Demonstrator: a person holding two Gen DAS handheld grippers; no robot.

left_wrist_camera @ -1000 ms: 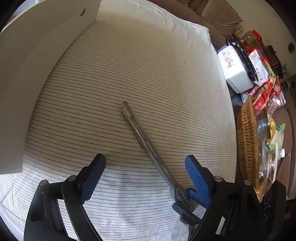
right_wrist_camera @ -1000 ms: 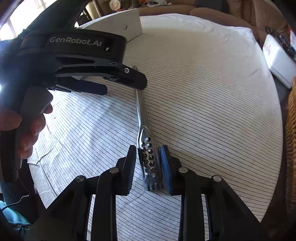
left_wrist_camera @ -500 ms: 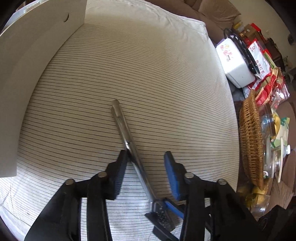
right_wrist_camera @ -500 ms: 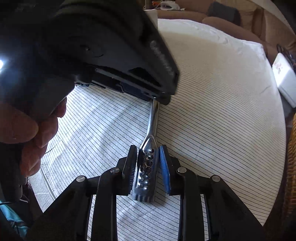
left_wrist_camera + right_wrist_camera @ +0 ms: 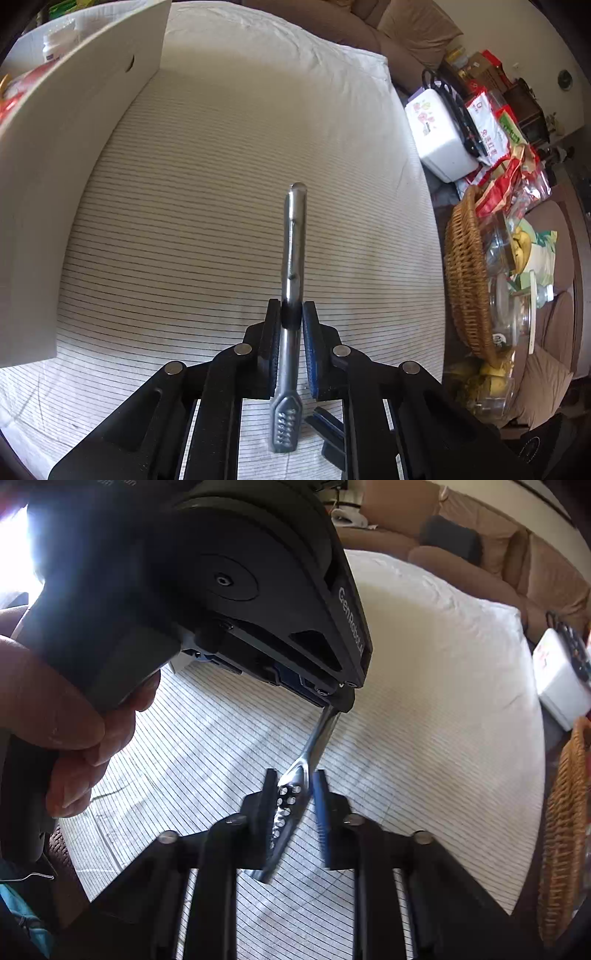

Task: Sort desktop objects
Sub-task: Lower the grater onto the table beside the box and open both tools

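Note:
Metal tongs (image 5: 294, 236) are held at both ends above the striped tablecloth (image 5: 184, 221). My left gripper (image 5: 291, 306) is shut on their shaft. The rounded handle end points away from that gripper. The perforated end (image 5: 284, 424) pokes out behind the left pads. In the right wrist view, my right gripper (image 5: 293, 775) is shut on the perforated tip of the tongs (image 5: 286, 816), which sits tilted between the pads. The left gripper (image 5: 341, 698), held by a hand (image 5: 62, 731), looms close above and grips the shaft farther up.
A white cardboard box (image 5: 74, 147) stands at the left with a small bottle (image 5: 59, 40) inside. Off the table's right edge are a wicker basket (image 5: 465, 277), glass jars (image 5: 509, 295), snack packets (image 5: 495, 136) and a white case (image 5: 439, 136). A brown sofa (image 5: 480, 554) lies beyond.
My left gripper went from wide open to shut on the tongs' shaft. The tongs swung from a diagonal to straight along its fingers. The right gripper tightened on the perforated end.

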